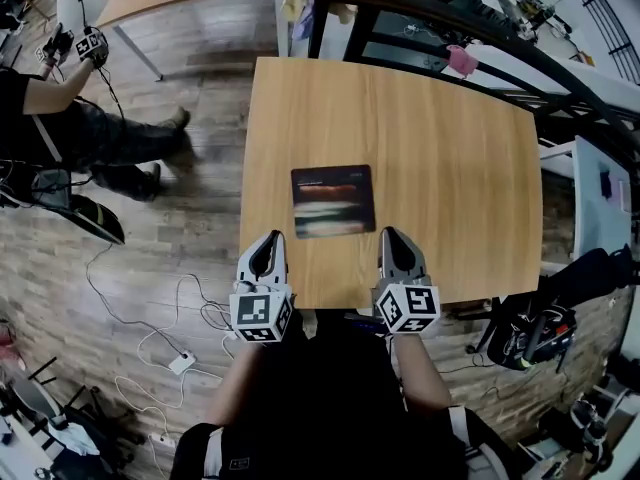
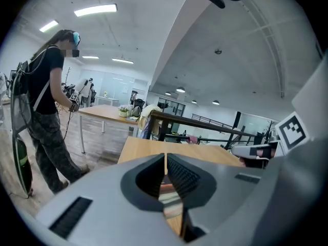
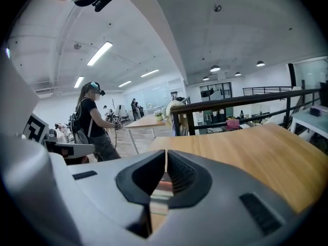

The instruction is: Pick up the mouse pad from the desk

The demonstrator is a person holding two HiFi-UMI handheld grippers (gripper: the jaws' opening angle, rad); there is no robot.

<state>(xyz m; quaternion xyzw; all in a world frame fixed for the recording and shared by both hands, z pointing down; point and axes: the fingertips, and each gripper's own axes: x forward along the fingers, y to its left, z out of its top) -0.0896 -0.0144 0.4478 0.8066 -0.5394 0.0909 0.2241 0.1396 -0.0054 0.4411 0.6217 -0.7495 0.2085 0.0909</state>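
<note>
A dark mouse pad [image 1: 333,201] with blurry orange and white streaks lies flat on the wooden desk [image 1: 450,158], near its front edge. My left gripper [image 1: 267,244] hovers at the desk's front edge, just left of the pad's near corner, jaws shut and empty. My right gripper [image 1: 391,238] hangs at the pad's near right corner, also shut with nothing held. A strip of the pad shows through the closed jaws in the left gripper view [image 2: 171,201] and in the right gripper view [image 3: 160,192].
A person [image 1: 70,118] in dark clothes stands at the left holding other grippers. A dark railing [image 1: 470,28] runs behind the desk, with a pink object [image 1: 462,60] on it. Cables and a white adapter [image 1: 182,362] lie on the floor. A black bag [image 1: 535,333] sits at the right.
</note>
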